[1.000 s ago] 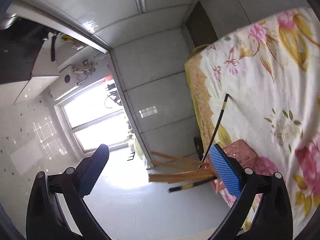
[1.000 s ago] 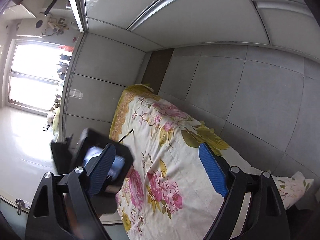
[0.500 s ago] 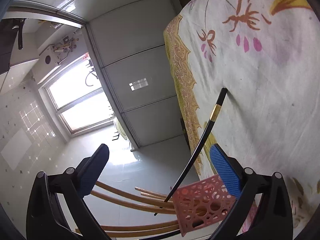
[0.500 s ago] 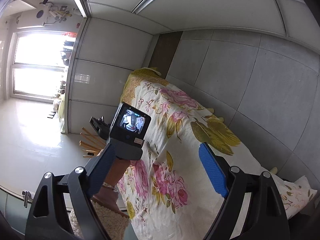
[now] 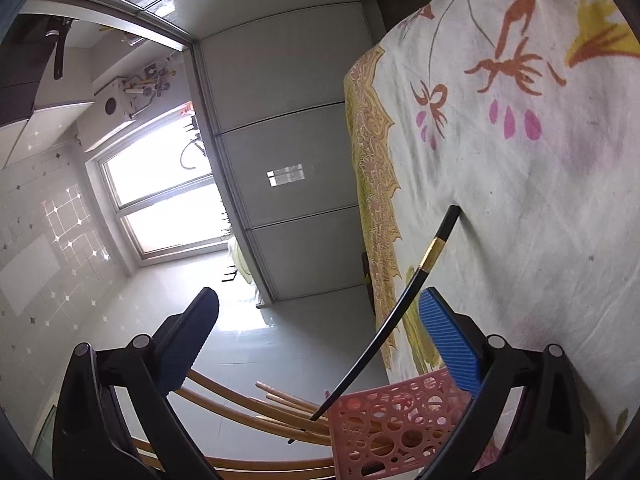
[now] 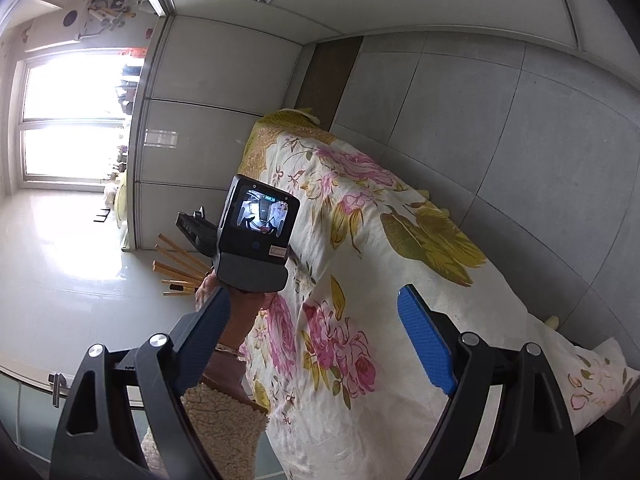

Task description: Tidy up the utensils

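In the left wrist view my left gripper (image 5: 320, 344) is open and empty, just above a pink perforated holder (image 5: 396, 428). Several wooden chopsticks (image 5: 256, 404) stick out of the holder. One black chopstick with a gold band (image 5: 404, 292) leans from the holder onto the floral cloth (image 5: 520, 184). In the right wrist view my right gripper (image 6: 316, 328) is open and empty, held above the cloth (image 6: 380, 264). The left gripper body with its screen (image 6: 256, 236) is ahead of it, with the wooden chopsticks (image 6: 176, 264) fanned out beyond.
The cloth-covered table stands against a grey panelled wall (image 6: 480, 92). Its yellow-bordered edge (image 5: 372, 184) drops to a glossy floor (image 5: 280, 344). A bright window (image 6: 76, 128) is at the far left. The person's hand and fleece sleeve (image 6: 224, 412) hold the left gripper.
The left gripper has swung down towards the cloth, so the holder and chopsticks now sit low between its fingers. The right gripper has pulled back, showing the left gripper ahead.
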Demonstrator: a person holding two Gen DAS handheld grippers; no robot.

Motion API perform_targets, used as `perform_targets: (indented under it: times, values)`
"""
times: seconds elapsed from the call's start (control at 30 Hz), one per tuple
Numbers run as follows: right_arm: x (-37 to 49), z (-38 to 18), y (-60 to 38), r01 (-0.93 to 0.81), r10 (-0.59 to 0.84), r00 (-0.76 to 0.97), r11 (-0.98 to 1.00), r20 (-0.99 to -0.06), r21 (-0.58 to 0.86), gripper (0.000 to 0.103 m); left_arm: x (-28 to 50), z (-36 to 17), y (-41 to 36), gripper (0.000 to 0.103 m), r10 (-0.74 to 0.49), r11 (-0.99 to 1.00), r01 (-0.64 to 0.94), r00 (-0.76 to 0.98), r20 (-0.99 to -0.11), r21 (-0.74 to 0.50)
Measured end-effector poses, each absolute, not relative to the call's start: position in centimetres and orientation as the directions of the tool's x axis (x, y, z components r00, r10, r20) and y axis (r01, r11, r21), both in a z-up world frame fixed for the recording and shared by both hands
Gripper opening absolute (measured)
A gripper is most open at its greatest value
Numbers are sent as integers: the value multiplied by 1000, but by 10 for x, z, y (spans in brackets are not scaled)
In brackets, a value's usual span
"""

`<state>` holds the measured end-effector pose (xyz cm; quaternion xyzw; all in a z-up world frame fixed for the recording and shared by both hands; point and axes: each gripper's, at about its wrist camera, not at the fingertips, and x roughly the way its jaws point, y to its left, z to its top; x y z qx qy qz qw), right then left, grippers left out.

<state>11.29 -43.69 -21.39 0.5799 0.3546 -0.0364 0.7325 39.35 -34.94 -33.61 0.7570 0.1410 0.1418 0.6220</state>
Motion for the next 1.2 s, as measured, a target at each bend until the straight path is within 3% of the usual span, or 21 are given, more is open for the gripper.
perform_targets:
  times: [0.13,0.2,0.47,0.53,0.6,0.63,0.7,0.87,1.0,1.1,1.2]
  values:
    - [113,-216,-435,468,361,741,329,-567,820,83,402,-335,-352,95,397,-194,62,917,21,979]
    - [113,-218,-436,472,368,736,322,-568,820,83,410,-336,-354,89,406,-205,94,914,-2,974]
    - [112,-219,-440,476,363,740,311,-565,823,83,422,-329,-348,84,475,-170,286,862,-176,943]
    - [114,-221,-440,477,372,736,306,-565,824,83,431,-331,-345,70,515,-145,371,820,-249,917]
    - [114,-221,-439,479,372,735,308,-567,822,83,443,-333,-341,27,564,-100,451,760,-323,887]
    - [114,-221,-440,480,370,736,306,-567,822,83,449,-334,-339,12,578,-67,476,735,-355,877]
    - [113,-221,-441,482,368,738,301,-566,823,83,454,-330,-338,11,566,-58,433,756,-328,900]
    - [116,-224,-439,478,398,730,283,-555,831,83,444,-261,-352,6,431,203,279,835,-341,939]
    - [118,-221,-431,465,416,722,301,-553,833,83,431,-159,-342,5,294,518,180,881,-371,836]
    - [118,-218,-425,459,413,720,319,-557,829,83,416,-79,-317,5,129,733,186,907,-402,655]
    - [119,-215,-419,450,414,718,337,-559,827,83,399,-10,-276,5,-84,901,268,879,-470,340]
